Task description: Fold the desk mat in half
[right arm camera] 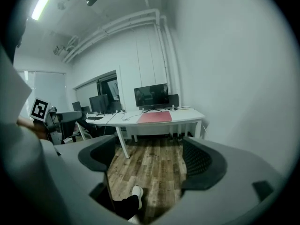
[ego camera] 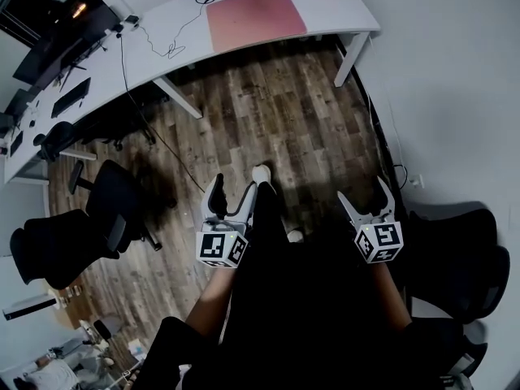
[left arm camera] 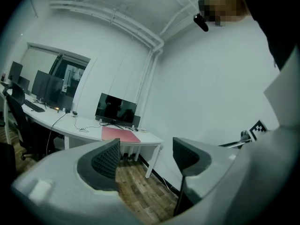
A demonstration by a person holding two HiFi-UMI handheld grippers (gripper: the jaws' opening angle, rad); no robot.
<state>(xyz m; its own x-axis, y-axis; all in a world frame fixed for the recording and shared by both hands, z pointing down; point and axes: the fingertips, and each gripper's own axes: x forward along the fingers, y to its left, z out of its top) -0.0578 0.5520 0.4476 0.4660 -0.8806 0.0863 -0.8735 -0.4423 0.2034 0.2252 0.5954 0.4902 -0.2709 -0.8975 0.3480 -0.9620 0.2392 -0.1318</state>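
Observation:
A pink desk mat (ego camera: 255, 17) lies flat on the right end of a long white desk (ego camera: 341, 15), far ahead across the room. It also shows small and distant as the mat (left arm camera: 120, 134) in the left gripper view and the mat (right arm camera: 155, 117) in the right gripper view. My left gripper (ego camera: 234, 195) is held low over the floor near the person's legs, open and empty. My right gripper (ego camera: 362, 196) hangs level with it to the right, also open and empty. Both are well short of the desk.
A monitor (right arm camera: 151, 96) stands behind the mat, with cables (ego camera: 166, 47) trailing along the desk. Black office chairs (ego camera: 77, 226) stand at the left and another chair (ego camera: 455, 258) at the right. Wooden floor (ego camera: 276, 120) stretches between me and the desk. A white wall (ego camera: 455, 71) runs along the right.

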